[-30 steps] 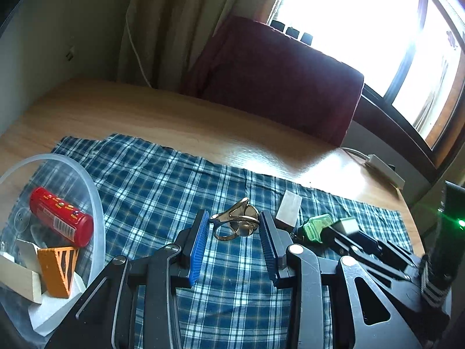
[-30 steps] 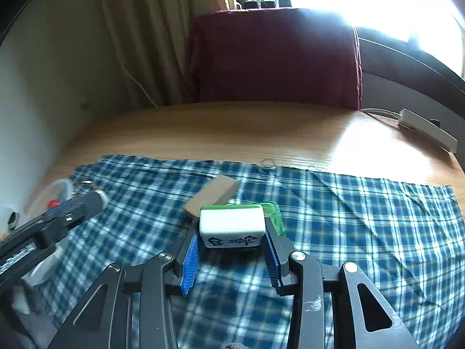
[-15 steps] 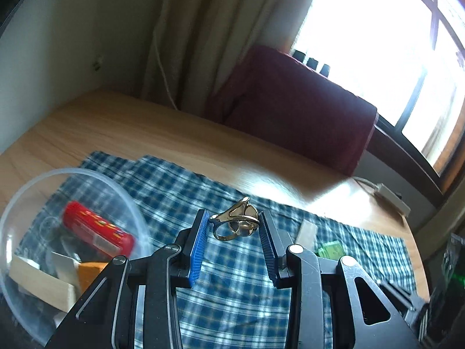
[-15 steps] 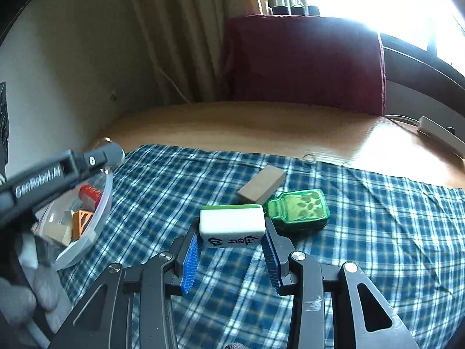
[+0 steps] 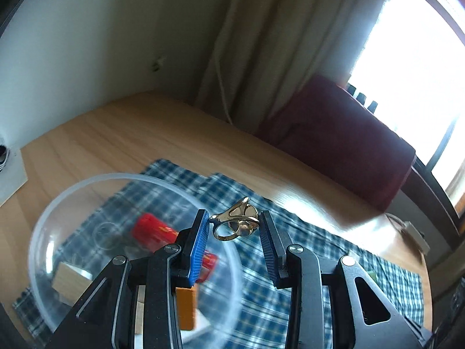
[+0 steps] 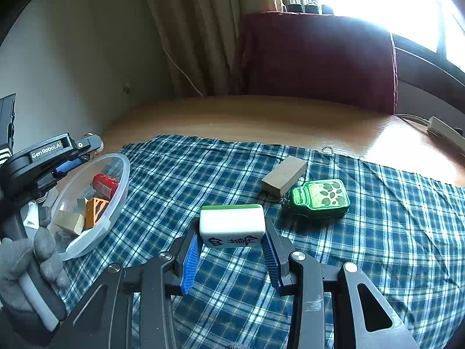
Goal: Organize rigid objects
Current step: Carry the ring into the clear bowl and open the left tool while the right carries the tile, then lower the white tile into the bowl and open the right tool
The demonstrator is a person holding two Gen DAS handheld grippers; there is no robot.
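Over plaid cloth point(image 6: 377, 232), left tool point(image 5: 234, 224) pinches gold clasp point(image 5: 234, 223), right tool point(image 6: 232, 234) mahjong tile point(image 6: 232, 225)

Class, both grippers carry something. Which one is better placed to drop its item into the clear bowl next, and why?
Left. The left gripper holds the gold metal piece near the clear bowl, while the right gripper grips the mahjong tile over the checked cloth, well off to the side.

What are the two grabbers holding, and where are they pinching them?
The left gripper pinches a gold metal clip by its two sides. The right gripper squeezes a white and green mahjong tile by its two short ends.
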